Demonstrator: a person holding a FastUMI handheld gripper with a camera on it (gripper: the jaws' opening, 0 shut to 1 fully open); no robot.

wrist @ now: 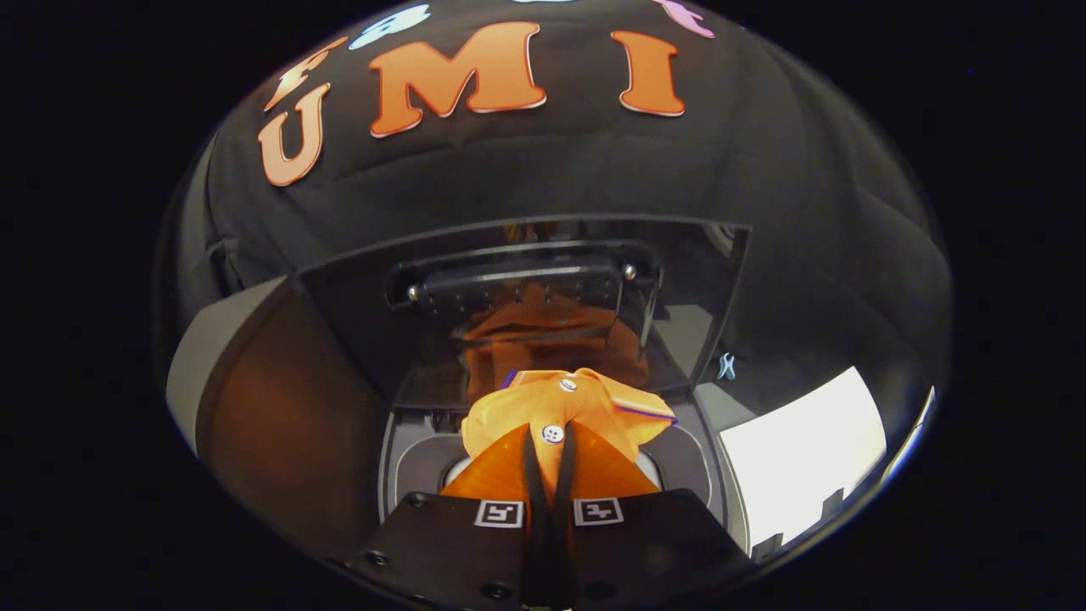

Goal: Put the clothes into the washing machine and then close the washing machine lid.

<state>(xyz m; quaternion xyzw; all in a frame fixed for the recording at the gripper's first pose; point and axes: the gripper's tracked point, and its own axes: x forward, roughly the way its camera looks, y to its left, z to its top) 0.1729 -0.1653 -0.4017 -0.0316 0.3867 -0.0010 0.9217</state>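
Shirt's pinched and hanging over the washer, lid's up

We've got the gripper (550, 445) squeezed nearly closed on a fold of the orange shirt (564, 407), both fingers pressing on the cloth right by a white button, so the grip looks solid. The shirt bunches up just ahead of the fingertips and sits above the washing machine (708, 462) opening, with the glossy lid (526, 297) standing open right behind it, reflecting the orange. Our take: carry the bundle down well into the tub before letting go, so no sleeve or collar drapes over the rim and jams the lid later. Keep away from the lid's hinge side too. We can't really see how deep the drum is from here, so go slow.
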